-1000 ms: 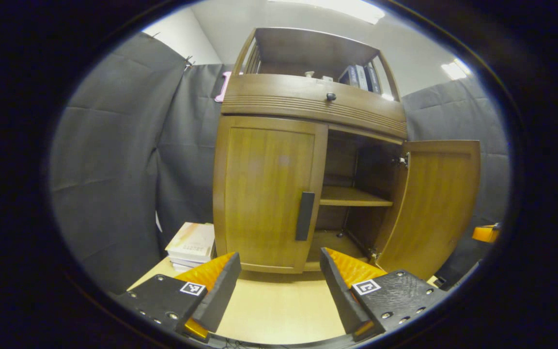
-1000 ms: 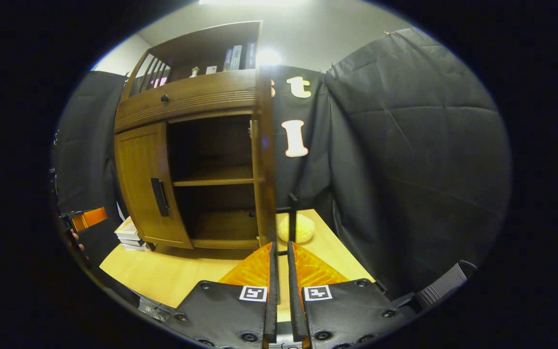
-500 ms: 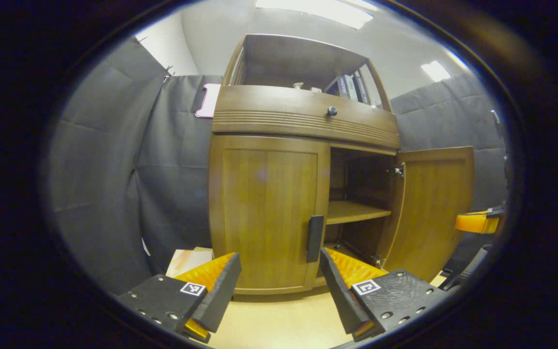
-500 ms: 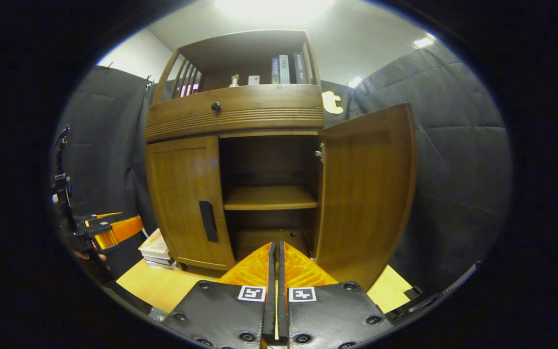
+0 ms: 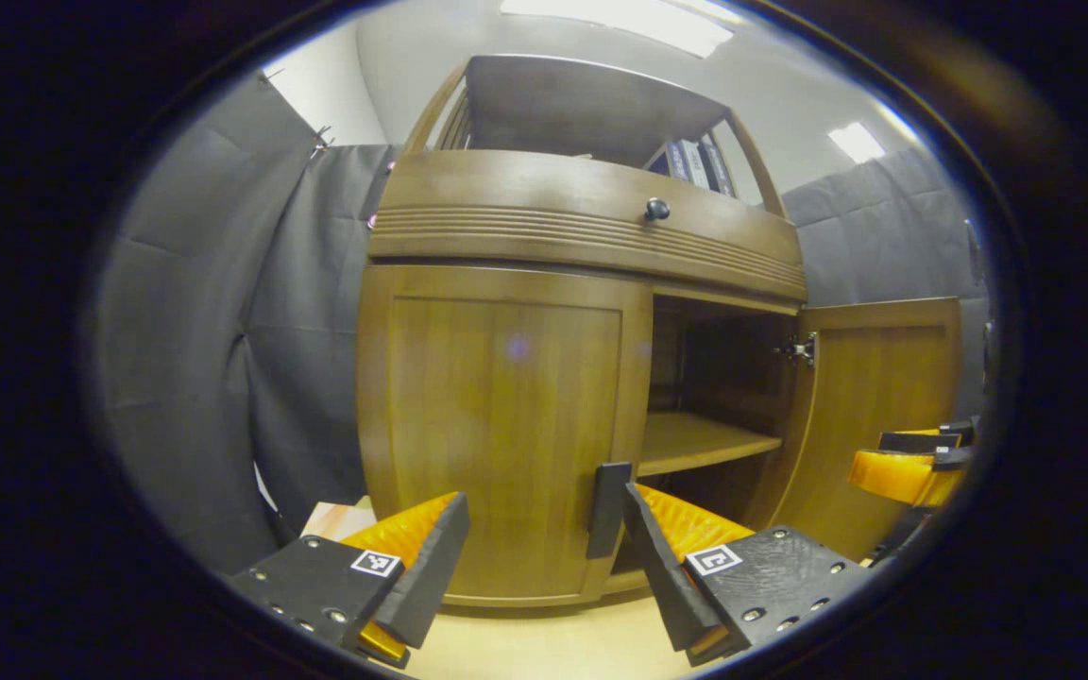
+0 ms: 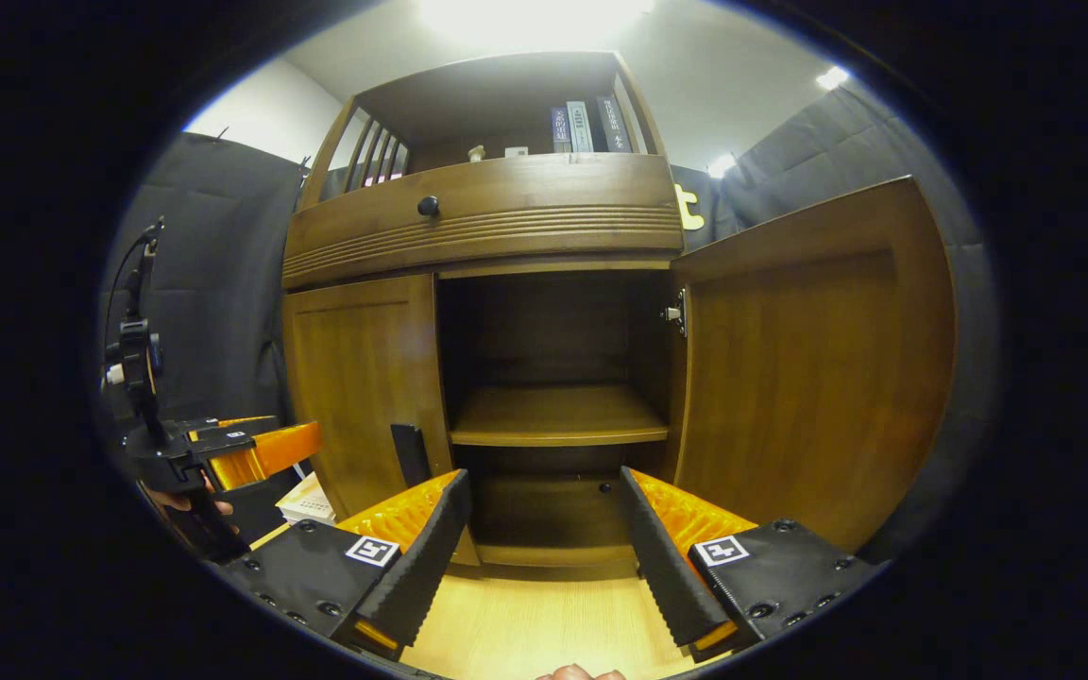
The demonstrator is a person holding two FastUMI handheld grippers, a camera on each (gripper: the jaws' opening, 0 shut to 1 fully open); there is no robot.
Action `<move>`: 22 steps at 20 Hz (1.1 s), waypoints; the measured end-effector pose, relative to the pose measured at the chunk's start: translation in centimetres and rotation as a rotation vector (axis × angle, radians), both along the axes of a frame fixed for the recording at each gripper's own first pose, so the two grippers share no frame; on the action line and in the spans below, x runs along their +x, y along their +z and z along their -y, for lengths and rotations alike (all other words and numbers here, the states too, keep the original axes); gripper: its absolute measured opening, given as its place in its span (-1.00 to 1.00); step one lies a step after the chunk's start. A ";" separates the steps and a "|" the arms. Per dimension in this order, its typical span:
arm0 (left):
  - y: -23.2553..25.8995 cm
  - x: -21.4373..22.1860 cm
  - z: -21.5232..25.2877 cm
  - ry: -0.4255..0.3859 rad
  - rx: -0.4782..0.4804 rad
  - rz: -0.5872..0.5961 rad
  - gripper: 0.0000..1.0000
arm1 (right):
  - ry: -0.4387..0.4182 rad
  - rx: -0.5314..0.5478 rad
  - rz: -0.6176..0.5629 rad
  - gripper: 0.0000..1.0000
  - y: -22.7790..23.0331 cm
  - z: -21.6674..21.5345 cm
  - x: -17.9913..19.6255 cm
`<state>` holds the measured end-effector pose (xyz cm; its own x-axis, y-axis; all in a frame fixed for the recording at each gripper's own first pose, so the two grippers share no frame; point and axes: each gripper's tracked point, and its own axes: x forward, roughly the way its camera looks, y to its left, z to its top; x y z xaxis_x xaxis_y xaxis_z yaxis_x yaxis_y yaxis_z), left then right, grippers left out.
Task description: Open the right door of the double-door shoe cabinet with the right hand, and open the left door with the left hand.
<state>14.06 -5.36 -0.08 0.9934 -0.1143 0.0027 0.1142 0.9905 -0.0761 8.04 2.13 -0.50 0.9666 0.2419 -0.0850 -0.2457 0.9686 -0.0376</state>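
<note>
The left gripper (image 5: 544, 538) hangs released before the closed left door (image 5: 501, 425). Its dark handle (image 5: 607, 510) at the inner edge is the spot to pinch; the stiff wood should swing easily. The right door (image 6: 813, 359) stands open, the right gripper (image 6: 544, 543) released.

A: Where does the light come from?
B: From bright white ceiling panels (image 5: 634, 17), blown out to glare in the right gripper view.
A: Any shadow?
B: The open inside of the brown wooden shoe cabinet (image 6: 544, 340) is dim, and its glossy closed left door (image 5: 506, 416) carries a faint pale reflection.
A: Sharpness?
B: Crisp in the middle; straight edges bow strongly outward, and the rims darken and soften.
</note>
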 end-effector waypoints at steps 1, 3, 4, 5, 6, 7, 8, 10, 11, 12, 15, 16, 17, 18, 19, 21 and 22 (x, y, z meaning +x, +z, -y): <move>-0.2 1.1 0.6 0.003 -0.002 -0.004 0.87 | 0.007 0.000 -0.002 0.92 -0.3 0.1 0.6; -0.6 2.9 1.9 0.001 -0.008 -0.016 0.87 | 0.012 0.004 -0.015 0.92 -0.8 0.1 1.9; -0.7 3.6 2.5 0.000 -0.009 -0.022 0.87 | 0.018 0.004 -0.020 0.92 -1.7 0.2 2.3; -0.9 4.3 2.9 0.001 -0.003 -0.027 0.87 | 0.025 0.003 -0.022 0.92 -2.1 0.2 2.8; -1.2 4.9 3.3 0.007 0.009 -0.031 0.87 | 0.028 -0.002 -0.023 0.92 -2.3 0.2 3.3; -1.6 5.5 3.5 0.014 0.026 -0.035 0.87 | 0.033 -0.001 -0.022 0.92 -2.3 0.2 3.6; -2.0 6.0 3.8 0.020 0.041 -0.039 0.87 | 0.045 0.000 -0.021 0.92 -2.4 0.1 3.8; -2.7 6.7 4.4 0.027 0.054 -0.058 0.87 | 0.059 -0.011 -0.018 0.94 -2.7 0.1 4.5; -3.0 7.0 4.7 0.026 0.055 -0.067 0.87 | 0.064 -0.015 -0.018 0.90 -2.9 0.1 4.7; -3.2 7.1 4.4 0.028 0.056 -0.072 0.87 | 0.073 -0.015 -0.018 0.90 -3.0 0.0 5.0; -4.0 7.6 4.9 0.022 0.069 -0.089 0.87 | 0.092 -0.015 -0.025 0.90 -3.5 -0.3 5.8; -4.4 7.9 5.3 0.032 0.079 -0.091 0.87 | 0.098 -0.015 -0.026 0.90 -3.5 -0.3 6.2; -4.6 8.4 5.3 0.047 0.088 -0.091 0.79 | 0.103 -0.015 -0.028 0.94 -3.6 -0.5 6.4; -5.2 9.0 5.4 0.048 0.094 -0.092 0.70 | 0.109 -0.015 -0.031 0.90 -3.7 -0.5 6.5; -5.3 9.3 5.6 0.049 0.094 -0.088 0.62 | 0.115 -0.017 -0.032 0.90 -3.8 -0.6 6.7; -5.0 8.8 5.4 0.065 0.090 -0.085 0.45 | 0.124 -0.024 -0.033 0.90 -4.0 -0.6 7.0; -5.3 9.7 5.7 0.073 0.073 -0.079 0.10 | 0.128 -0.025 -0.034 0.90 -4.0 -0.7 7.2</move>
